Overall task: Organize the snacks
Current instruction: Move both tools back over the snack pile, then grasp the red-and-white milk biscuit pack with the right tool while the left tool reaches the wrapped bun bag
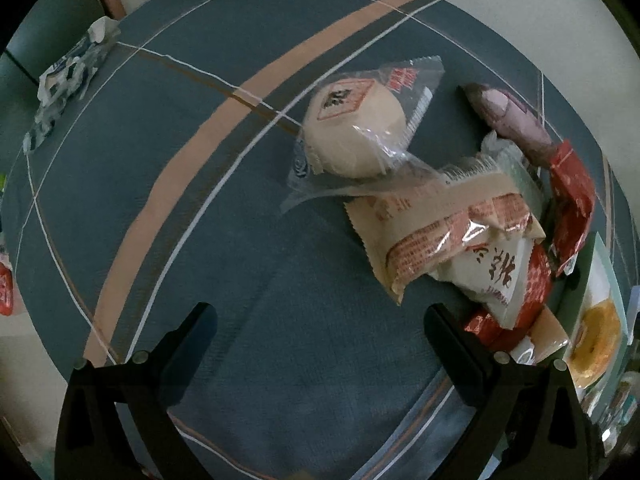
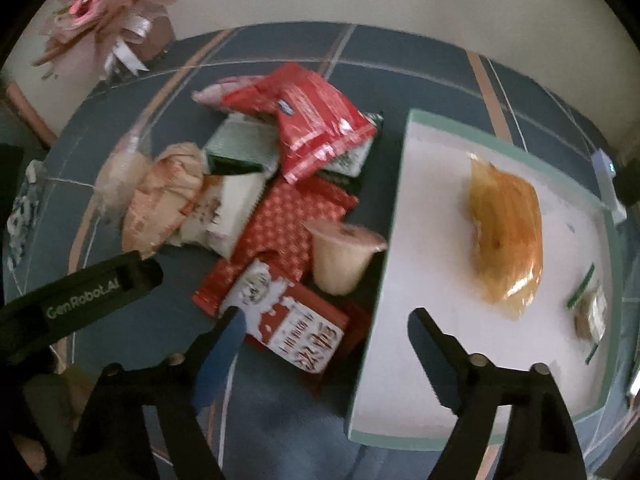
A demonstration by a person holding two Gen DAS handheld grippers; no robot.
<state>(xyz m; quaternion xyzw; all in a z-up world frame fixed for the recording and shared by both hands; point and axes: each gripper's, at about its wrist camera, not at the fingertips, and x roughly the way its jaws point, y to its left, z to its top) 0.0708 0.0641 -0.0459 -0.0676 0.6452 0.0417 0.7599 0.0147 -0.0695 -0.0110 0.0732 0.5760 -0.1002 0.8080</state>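
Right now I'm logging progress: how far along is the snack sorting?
Early. Done: an orange bun and a small packet lie on the tray. In hand: nothing; both hand-held grippers, left and right, are open. Left: the snack pile beside the tray.

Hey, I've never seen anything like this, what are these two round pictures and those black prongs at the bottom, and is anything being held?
Each picture comes from a wide-angle camera mounted on a hand-held gripper; a person holds one in each hand. The black prongs are its two fingers.

The left gripper looks over a blue plaid tablecloth with a round pastry in clear wrap and a heap of wrapped snacks. Its fingers are spread and hold nothing.

The right gripper sees the same heap from the other side, with a red-and-white carton and a small pudding cup. Beside them is a white tray holding an orange wrapped bun. Its fingers are also open and hold nothing.
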